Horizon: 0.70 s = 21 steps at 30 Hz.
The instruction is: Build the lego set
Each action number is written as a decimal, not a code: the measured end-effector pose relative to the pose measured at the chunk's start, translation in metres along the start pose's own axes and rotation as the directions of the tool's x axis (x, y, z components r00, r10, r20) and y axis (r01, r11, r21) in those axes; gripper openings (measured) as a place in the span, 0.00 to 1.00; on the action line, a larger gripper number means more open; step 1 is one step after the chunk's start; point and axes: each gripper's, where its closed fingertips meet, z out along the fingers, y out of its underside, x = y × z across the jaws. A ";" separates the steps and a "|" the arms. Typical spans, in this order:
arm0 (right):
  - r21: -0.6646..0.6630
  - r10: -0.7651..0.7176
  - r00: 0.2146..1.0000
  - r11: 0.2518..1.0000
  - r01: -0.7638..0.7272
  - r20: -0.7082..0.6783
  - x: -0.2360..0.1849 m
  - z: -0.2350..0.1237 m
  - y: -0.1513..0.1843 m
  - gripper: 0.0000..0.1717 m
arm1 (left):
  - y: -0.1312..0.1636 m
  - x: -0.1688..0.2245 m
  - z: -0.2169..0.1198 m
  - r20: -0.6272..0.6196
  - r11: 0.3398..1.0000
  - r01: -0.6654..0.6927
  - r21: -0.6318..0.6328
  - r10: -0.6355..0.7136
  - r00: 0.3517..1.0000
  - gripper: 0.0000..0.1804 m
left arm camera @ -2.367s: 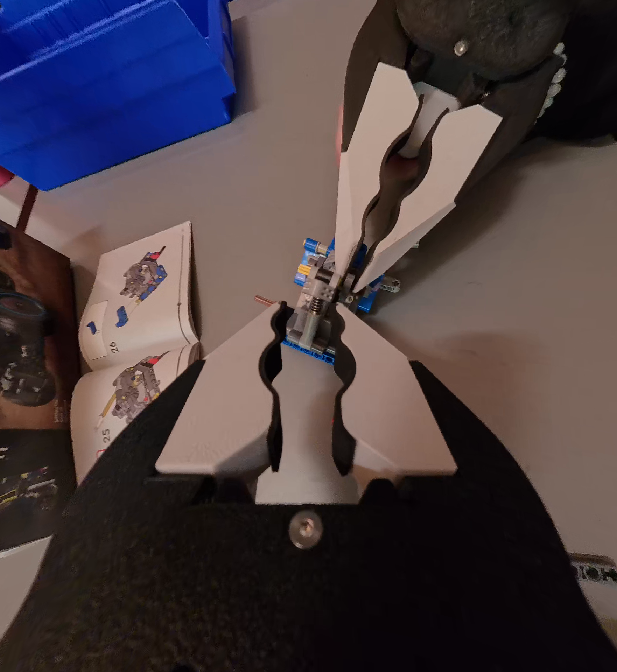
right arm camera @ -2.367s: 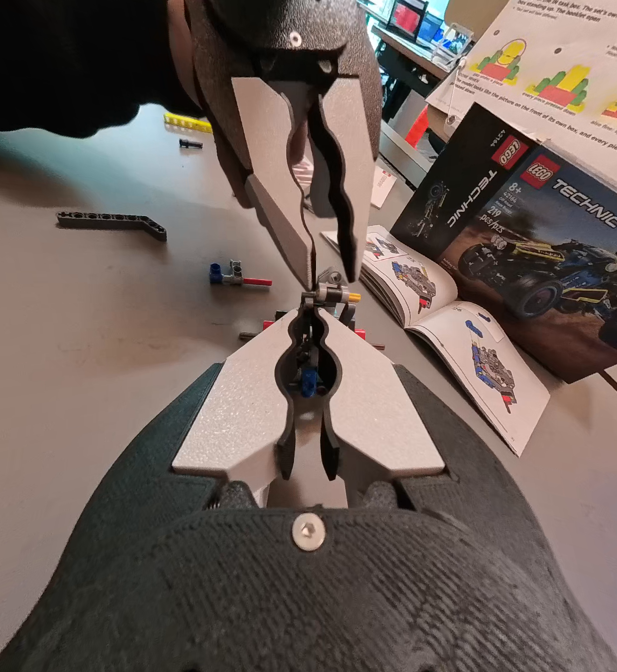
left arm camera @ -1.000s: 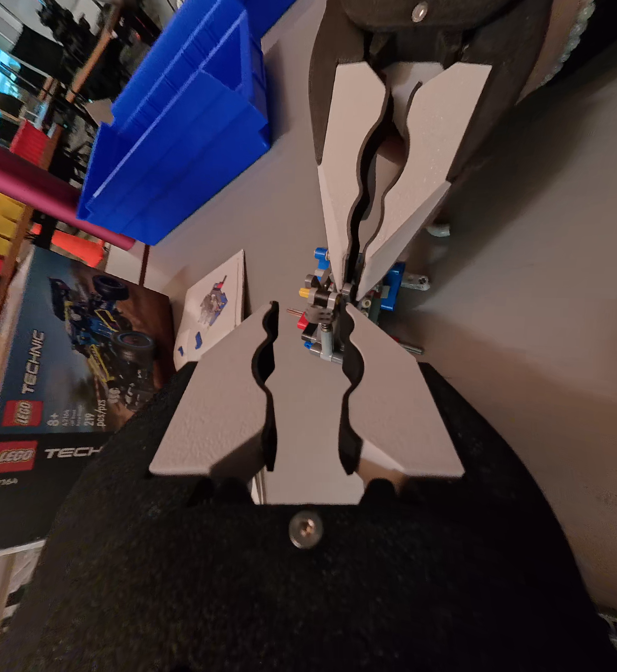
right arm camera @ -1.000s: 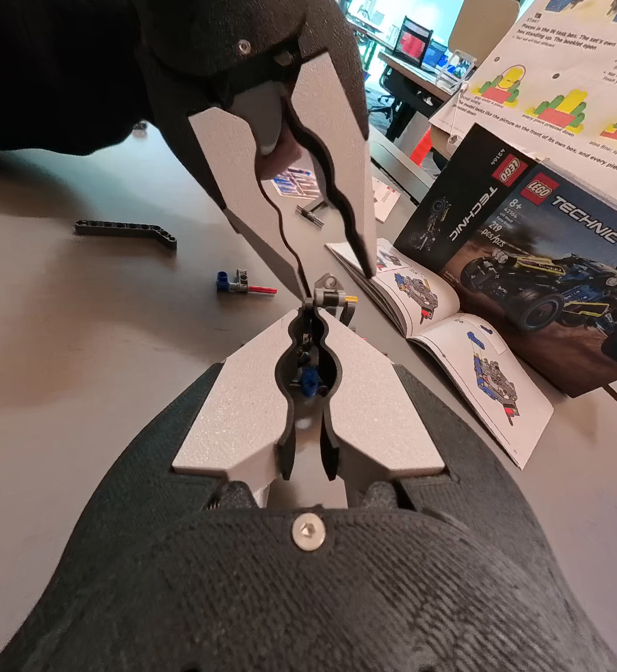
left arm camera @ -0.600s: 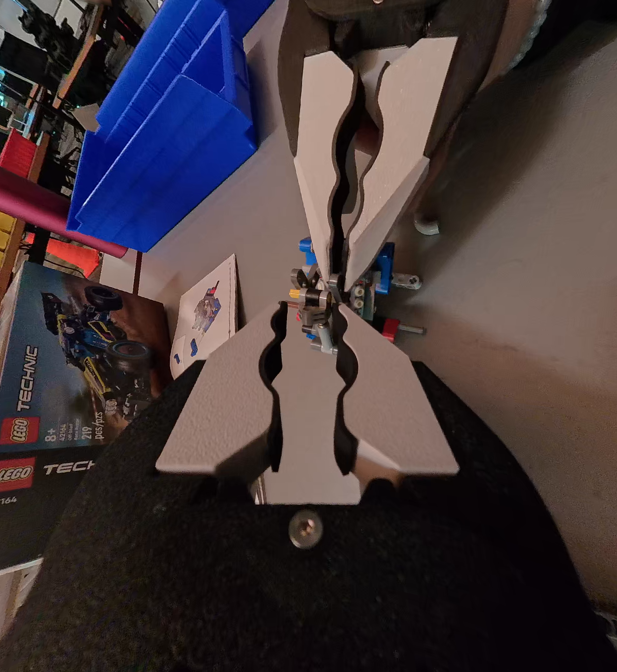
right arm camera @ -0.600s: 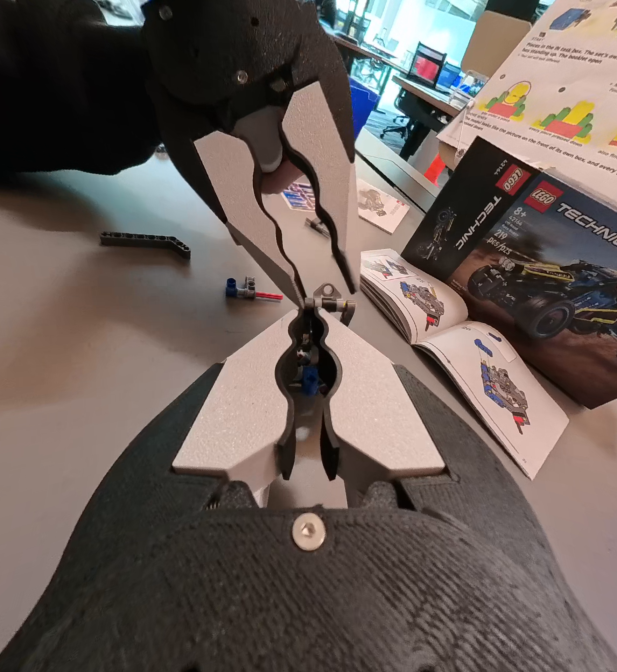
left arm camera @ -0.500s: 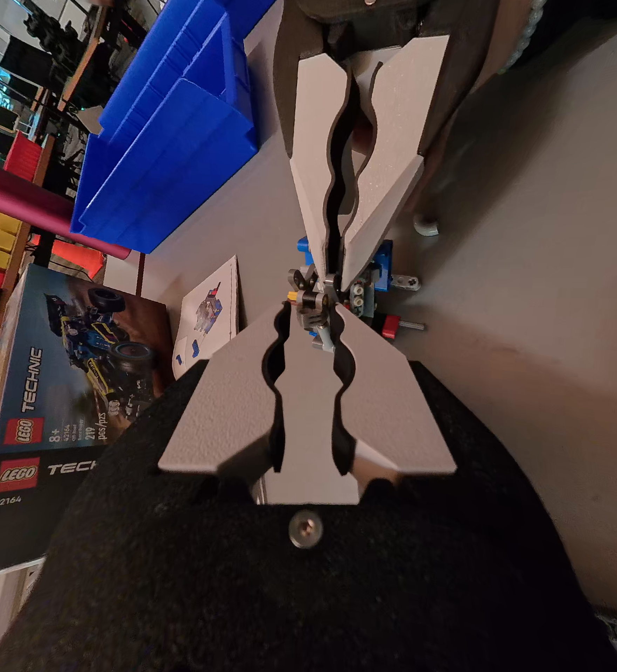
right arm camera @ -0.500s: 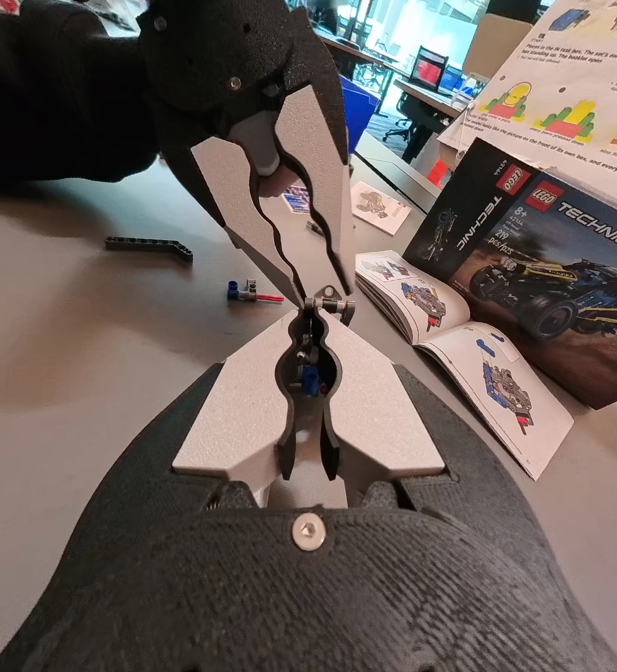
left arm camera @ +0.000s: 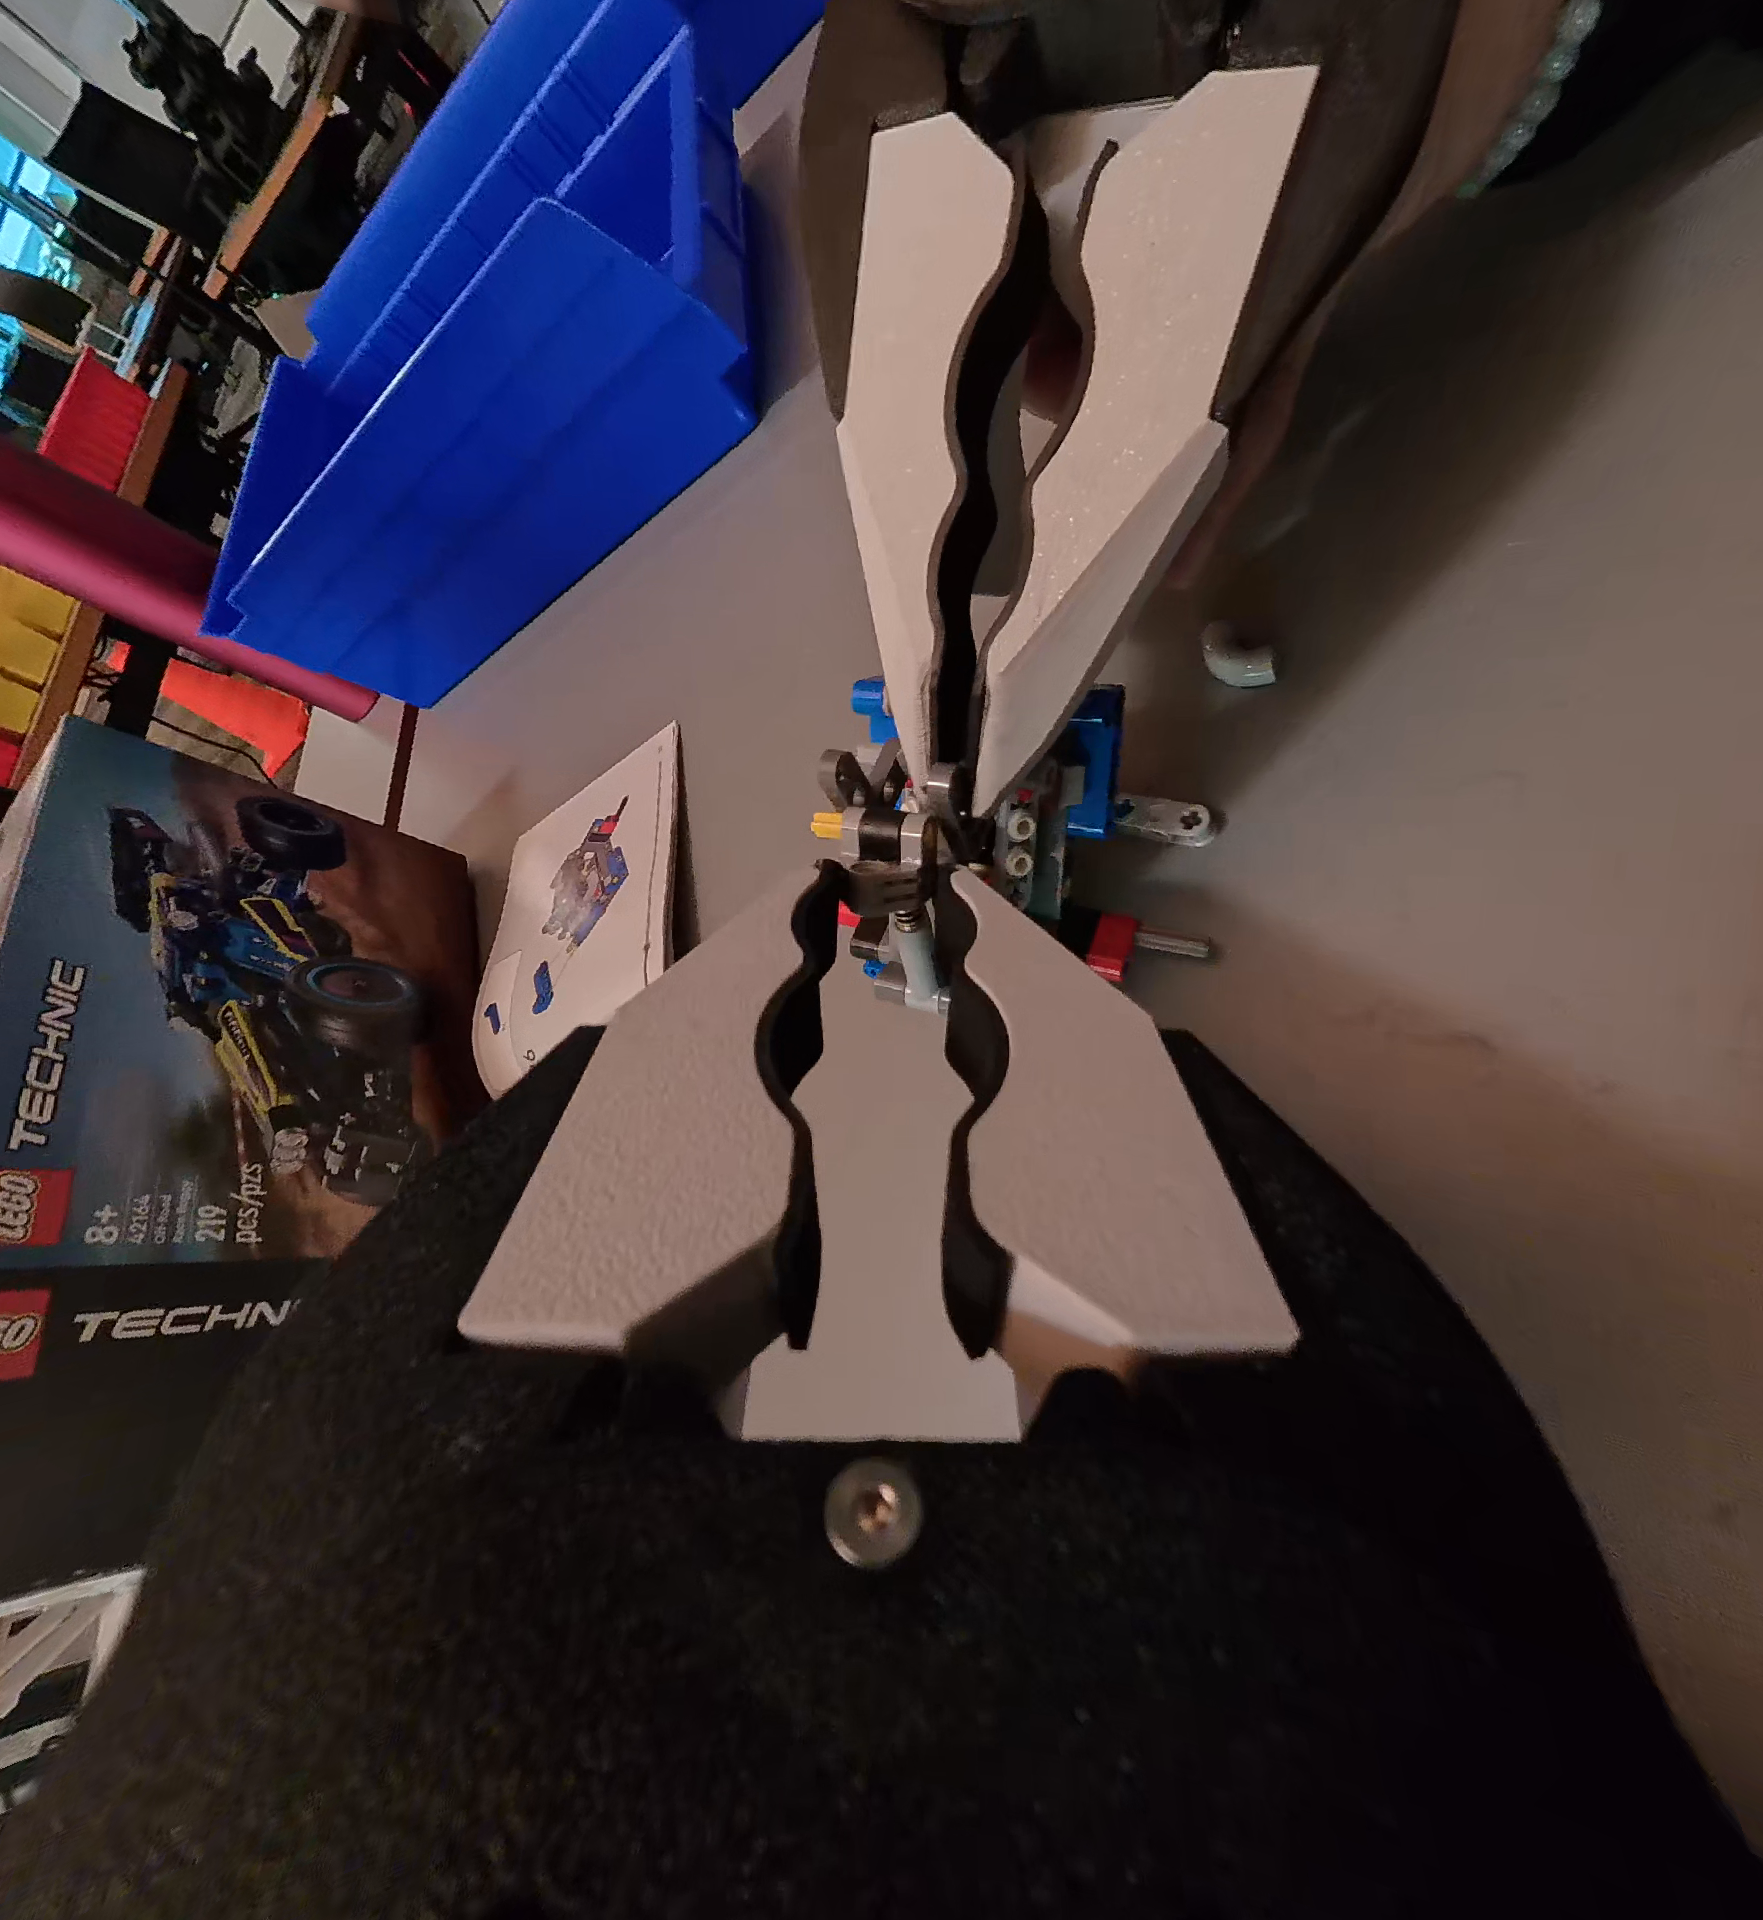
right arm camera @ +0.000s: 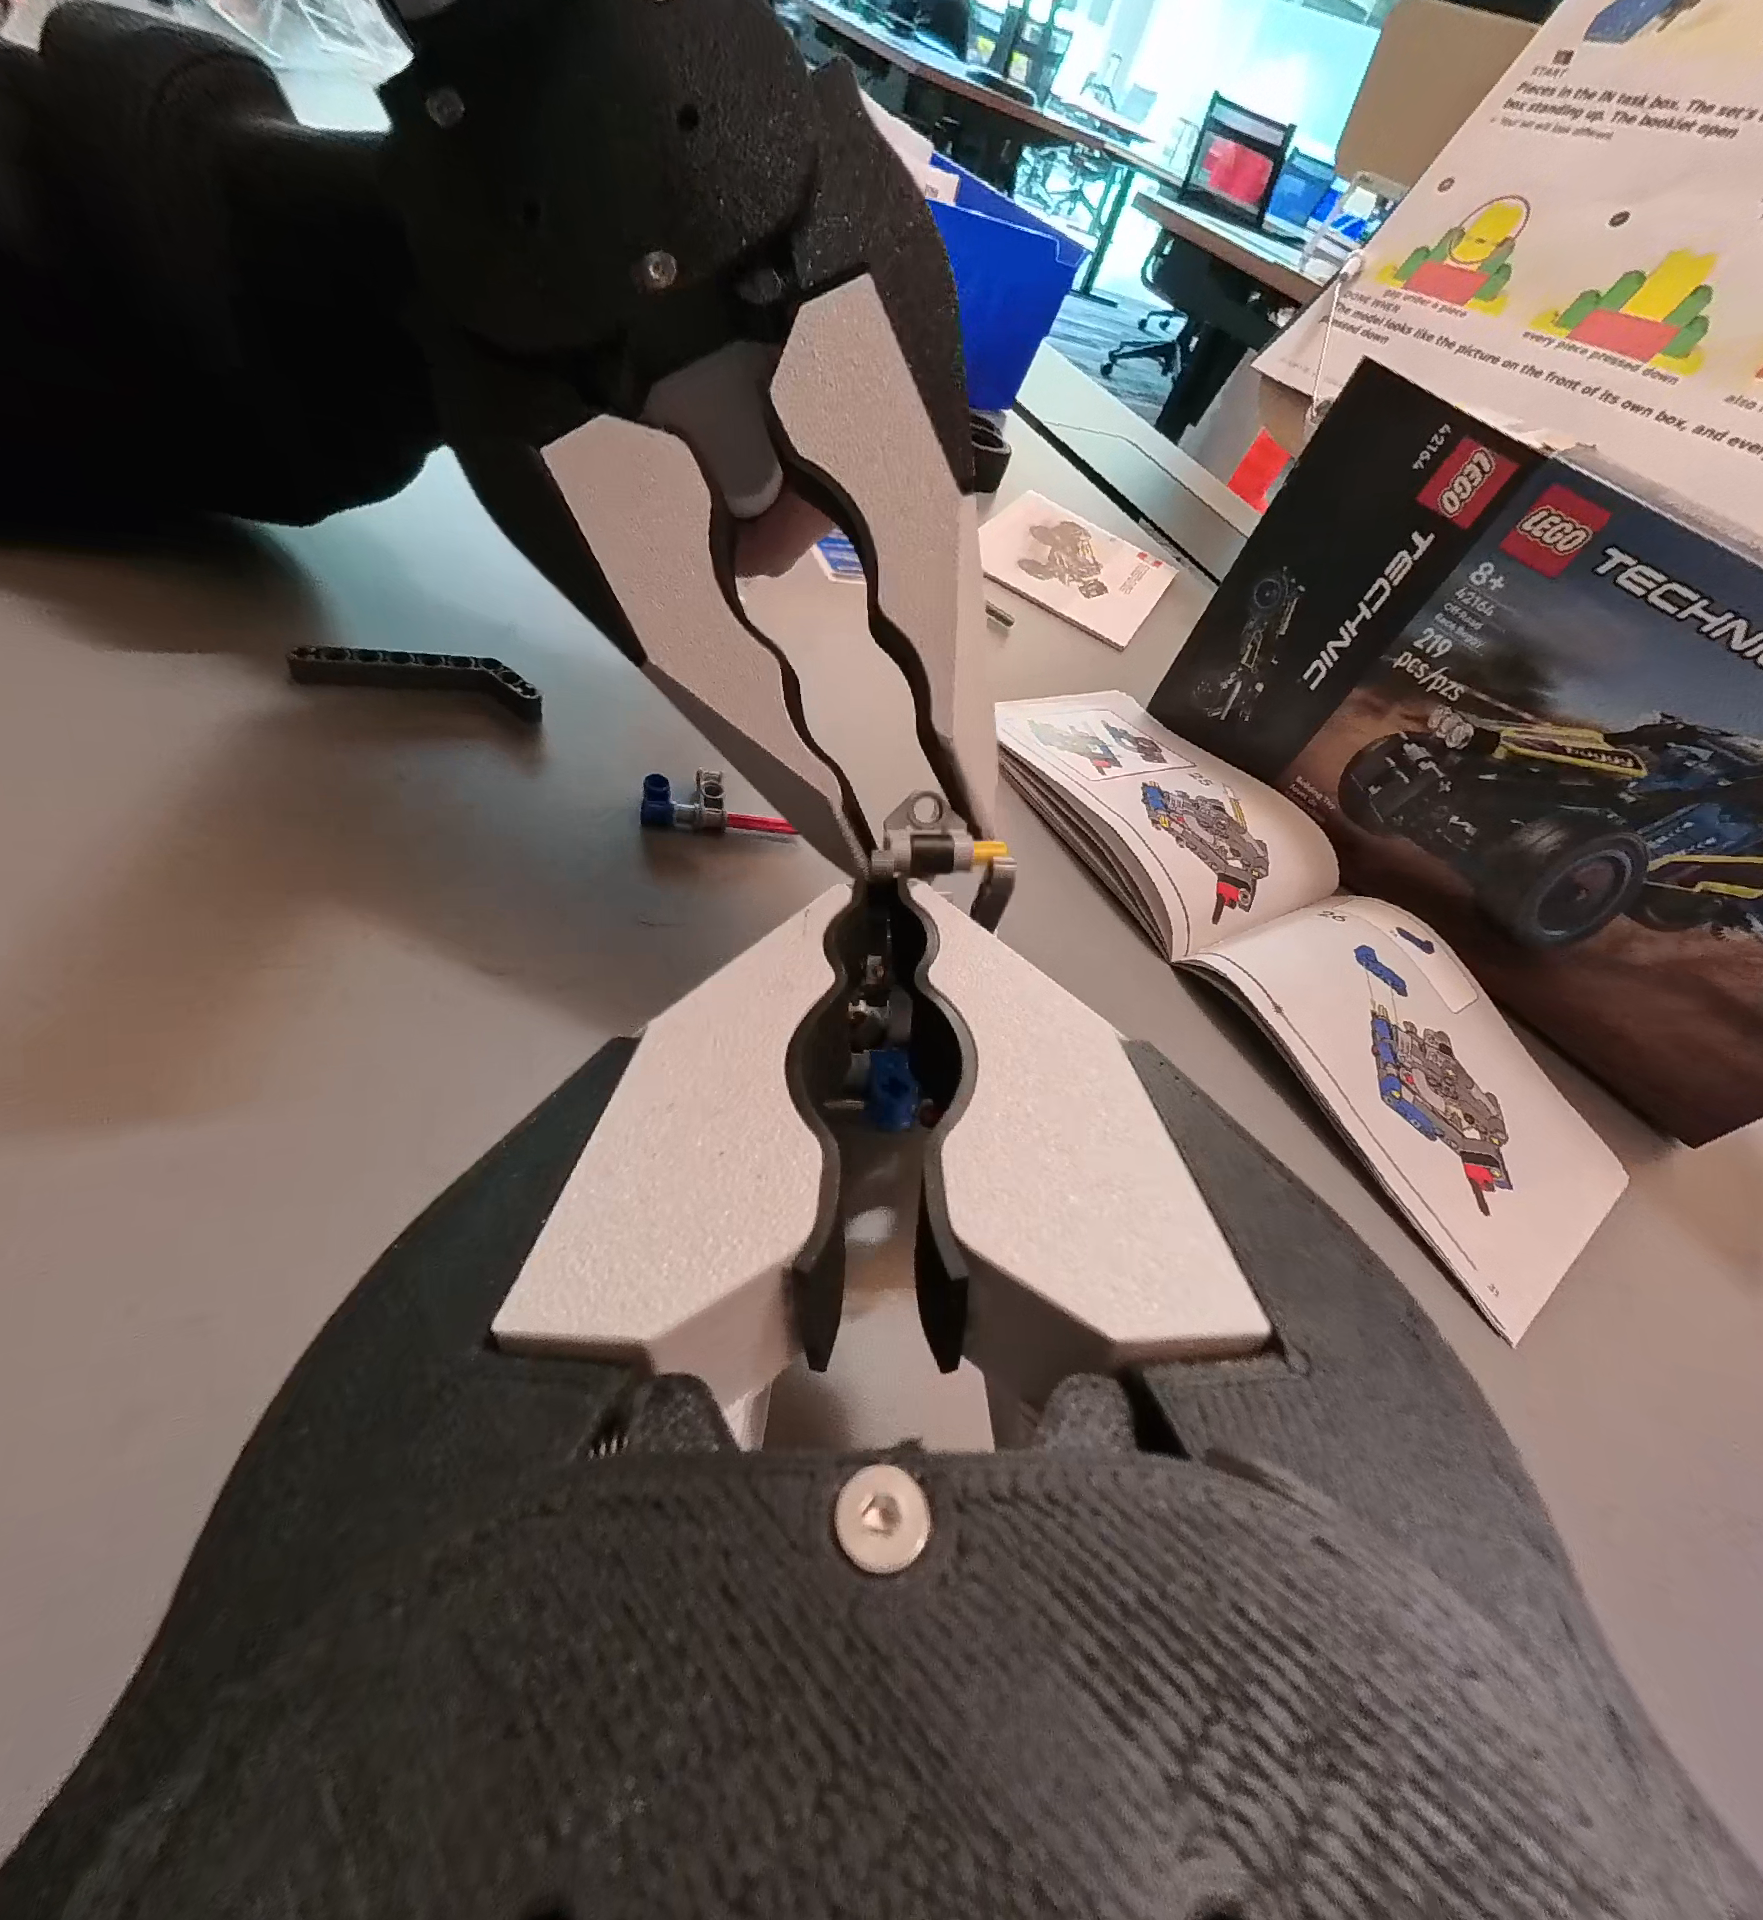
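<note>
The right claw [right arm camera: 882, 894] is clenched on a small grey-and-blue brick assembly [right arm camera: 934, 847], lifted clear of the grey worktop [right arm camera: 233, 987]. The left claw [left arm camera: 887, 883] stands released, its fingertips [left arm camera: 965, 899] flanking the assembly's grey shaft without pressing on it. Just beyond lies a blue sub-assembly [left arm camera: 1090, 769]. Farther out are an open instruction booklet [right arm camera: 1324, 997], the set's box [right arm camera: 1583, 727] and blue bins [left arm camera: 503, 395].

Grey desk [right arm camera: 233, 1039] strewn with an open white instruction booklet [right arm camera: 1303, 966], a dark printed cardboard toy-car box [right arm camera: 1542, 748] standing just behind it, a bent black holed beam [right arm camera: 420, 675], a small blue-grey connector with red axle [right arm camera: 711, 816]. Blue plastic bins [left arm camera: 503, 416] farther back.
</note>
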 end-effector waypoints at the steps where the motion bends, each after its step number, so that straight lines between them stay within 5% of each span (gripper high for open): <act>1: -0.003 -0.001 1.000 1.000 0.001 -0.008 0.001 0.000 0.001 0.00 | 0.000 -0.001 0.000 0.002 1.000 0.008 0.003 -0.008 1.000 0.08; 21: -0.077 -0.028 0.999 0.997 0.026 -0.022 0.002 0.004 0.010 0.00 | -0.002 0.004 0.000 -0.157 0.989 -0.134 0.057 0.141 0.977 0.08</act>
